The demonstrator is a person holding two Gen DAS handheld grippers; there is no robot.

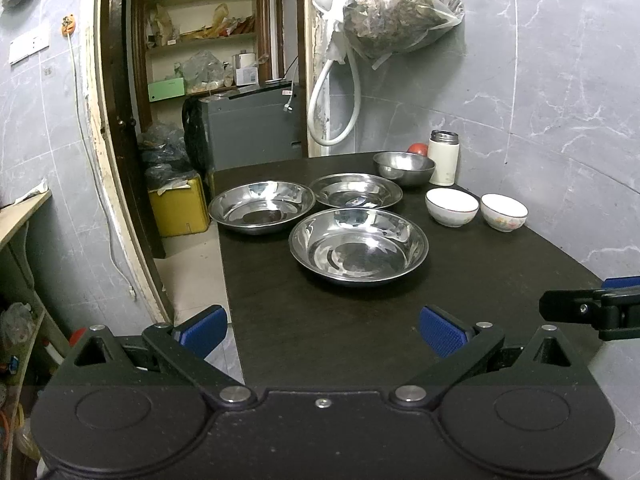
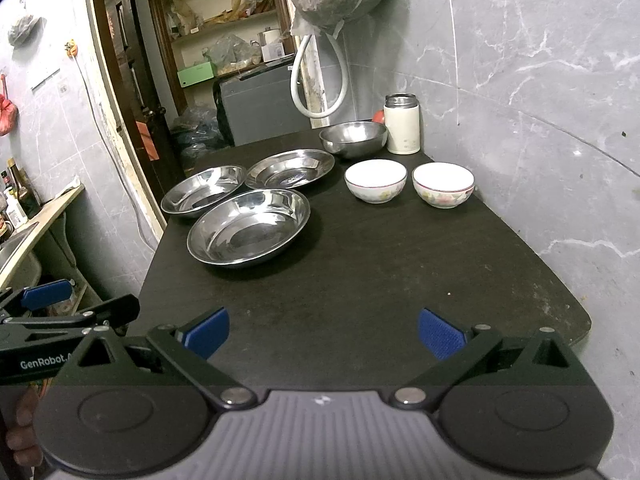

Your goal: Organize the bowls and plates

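Note:
Three shallow steel plates lie on the dark table (image 1: 320,320): a near one (image 1: 358,253) (image 2: 249,227), a left one (image 1: 261,207) (image 2: 203,196) and a far one (image 1: 356,191) (image 2: 289,168). Behind them stands a deeper steel bowl (image 1: 404,168) (image 2: 353,139). Two white ceramic bowls with floral rims sit side by side at the right (image 1: 452,207) (image 1: 503,212) (image 2: 375,181) (image 2: 443,185). My left gripper (image 1: 322,330) is open over the table's near edge, nothing between its blue pads. My right gripper (image 2: 323,334) is open too, well short of the dishes.
A white flask (image 1: 443,157) (image 2: 401,124) and a red round object (image 1: 417,149) stand at the far right corner by the marble wall. The table's left edge drops to the floor beside a doorway, a yellow box (image 1: 178,208) and a grey cabinet (image 1: 252,132).

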